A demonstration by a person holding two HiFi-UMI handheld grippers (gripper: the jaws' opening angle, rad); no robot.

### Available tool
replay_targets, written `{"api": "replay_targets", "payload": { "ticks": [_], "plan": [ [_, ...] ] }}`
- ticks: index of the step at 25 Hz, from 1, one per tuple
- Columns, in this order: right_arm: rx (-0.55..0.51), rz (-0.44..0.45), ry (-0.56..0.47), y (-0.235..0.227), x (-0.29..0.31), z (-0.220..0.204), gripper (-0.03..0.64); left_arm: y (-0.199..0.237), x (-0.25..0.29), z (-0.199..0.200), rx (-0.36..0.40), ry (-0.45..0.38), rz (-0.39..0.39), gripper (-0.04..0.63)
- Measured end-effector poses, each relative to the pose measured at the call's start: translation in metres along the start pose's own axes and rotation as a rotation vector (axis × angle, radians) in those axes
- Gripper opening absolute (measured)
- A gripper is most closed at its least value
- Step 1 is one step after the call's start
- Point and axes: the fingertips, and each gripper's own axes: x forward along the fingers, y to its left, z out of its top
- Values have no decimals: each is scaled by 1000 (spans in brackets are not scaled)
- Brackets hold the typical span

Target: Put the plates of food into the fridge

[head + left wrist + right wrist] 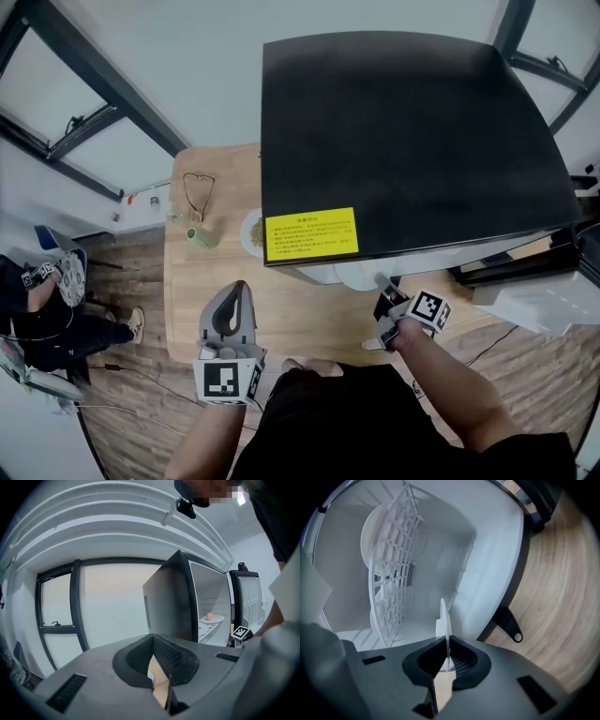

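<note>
Black fridge (412,141), door open, white inside, standing on a wood tabletop (206,291).

Progress (judged): roughly midway, with three plates counted.
- Shelf plate (209,619): inside the fridge on the rack (393,564), carrying a round pale-orange item. Stowed.
- Held plate (443,616): white, seen edge-on, its rim clamped in the right claw (449,648). It is already inside the fridge, apparently on the far side of the rack from the shelf plate. It does not look set down yet, and any food on it is not visible.
- Table plate (251,234): on the tabletop just beside the fridge's left side, partly hidden under the fridge top in the head view. It holds greenish food and is yet to go in.

Left claw (153,644): jaws together with nothing between them, over the tabletop near its front edge.

Writing:
- Yellow label (310,232) at the front edge of the fridge top: dark print, too small to read.
- Barcode sticker (408,573) on the fridge's inner wall: not legible.
- No brand name can be made out.
</note>
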Motion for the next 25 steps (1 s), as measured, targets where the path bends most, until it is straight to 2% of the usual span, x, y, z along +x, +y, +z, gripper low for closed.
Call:
{"api": "replay_targets", "payload": {
  "ticks": [7, 10, 14, 17, 19, 22, 25],
  "plan": [
    [7, -52, -24, -4, 20, 11, 32, 19, -10, -14, -6, 31, 32, 3],
    [-34, -118, -37, -7, 26, 18, 32, 27, -14, -23, -28, 47, 49, 3],
    [-86, -154, -40, -3, 35, 26, 32, 38, -20, -31, -31, 60, 66, 3],
    [-207, -228, -18, -2, 38, 28, 43, 46, -22, -31, -44, 57, 78, 3],
    [-342, -306, -4, 1, 39, 29, 73, 48, -21, -26, -56, 50, 76, 3],
    [-520, -399, -4, 11, 41, 33, 186, 50, -20, -24, -67, 45, 71, 3],
    [-588, -452, 7, 13, 41, 30, 246, 52, -19, -24, -54, 45, 63, 3]
  ]
}}
